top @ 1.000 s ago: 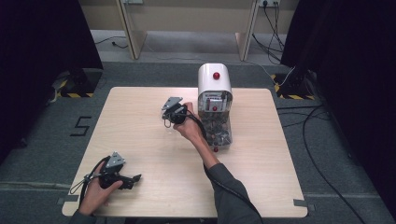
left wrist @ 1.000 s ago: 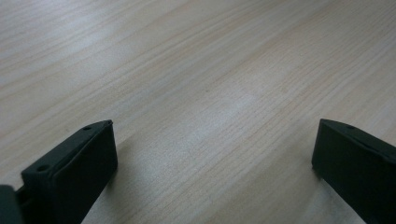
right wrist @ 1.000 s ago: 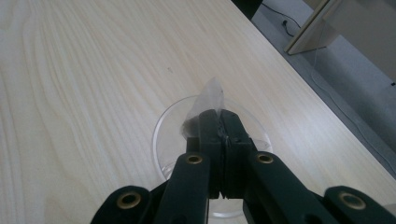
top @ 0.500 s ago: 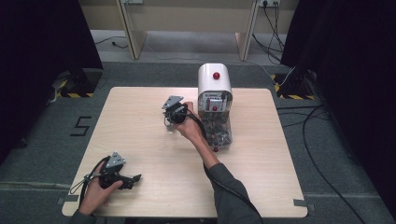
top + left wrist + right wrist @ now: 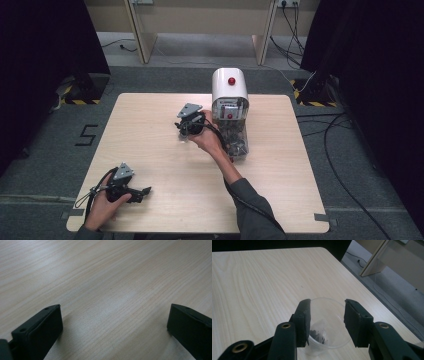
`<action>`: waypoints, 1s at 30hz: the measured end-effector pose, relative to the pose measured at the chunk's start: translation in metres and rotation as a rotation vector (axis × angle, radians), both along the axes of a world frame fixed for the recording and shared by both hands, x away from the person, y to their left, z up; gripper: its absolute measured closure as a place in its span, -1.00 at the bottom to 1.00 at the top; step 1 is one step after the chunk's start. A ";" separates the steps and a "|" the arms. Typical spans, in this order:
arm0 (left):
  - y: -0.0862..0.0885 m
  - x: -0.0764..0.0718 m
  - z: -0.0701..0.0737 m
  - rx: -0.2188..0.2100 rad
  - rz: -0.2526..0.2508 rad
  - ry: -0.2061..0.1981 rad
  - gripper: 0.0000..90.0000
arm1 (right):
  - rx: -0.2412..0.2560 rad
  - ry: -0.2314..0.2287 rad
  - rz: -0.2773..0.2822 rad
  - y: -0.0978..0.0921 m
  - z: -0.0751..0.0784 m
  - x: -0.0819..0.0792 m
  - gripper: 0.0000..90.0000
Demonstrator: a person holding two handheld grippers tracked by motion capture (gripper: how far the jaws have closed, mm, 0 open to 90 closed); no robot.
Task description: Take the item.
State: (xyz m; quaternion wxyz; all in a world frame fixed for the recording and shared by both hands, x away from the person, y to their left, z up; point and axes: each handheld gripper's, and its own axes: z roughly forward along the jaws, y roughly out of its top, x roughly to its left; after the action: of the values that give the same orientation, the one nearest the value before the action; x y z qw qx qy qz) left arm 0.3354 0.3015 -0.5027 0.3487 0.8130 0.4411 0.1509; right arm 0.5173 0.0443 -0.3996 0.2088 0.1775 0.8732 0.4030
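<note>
My right gripper (image 5: 189, 125) is held above the middle of the wooden table (image 5: 145, 135), just left of a white dispenser (image 5: 229, 89) with a red button. In the right gripper view its jaws (image 5: 327, 307) are shut on a clear plastic cup (image 5: 327, 317), one on each side of the rim. Some small dark pieces (image 5: 317, 334) lie in the cup's bottom. My left gripper (image 5: 141, 192) rests on the table near the front left corner. It stands open (image 5: 115, 307), with bare wood between its jaws.
The dispenser has a clear front section (image 5: 238, 139) holding dark pieces, right beside my right hand. Cables (image 5: 345, 165) run over the floor to the right of the table. A wooden desk frame (image 5: 200, 20) stands beyond the far edge.
</note>
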 end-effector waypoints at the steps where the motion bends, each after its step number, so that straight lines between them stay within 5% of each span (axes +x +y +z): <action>1: 0.000 0.000 0.000 0.000 0.000 0.000 -1.00 | 0.006 0.000 -0.001 -0.002 0.001 -0.002 0.24; 30: 0.000 0.000 0.000 -0.002 0.002 -0.001 -1.00 | 0.027 -0.029 0.034 -0.056 0.005 -0.045 0.09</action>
State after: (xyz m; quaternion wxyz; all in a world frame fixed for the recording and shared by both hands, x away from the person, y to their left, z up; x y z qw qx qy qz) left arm 0.3353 0.3013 -0.5028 0.3495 0.8122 0.4420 0.1511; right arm 0.4726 -0.0122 -0.3950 0.2121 0.1596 0.8676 0.4205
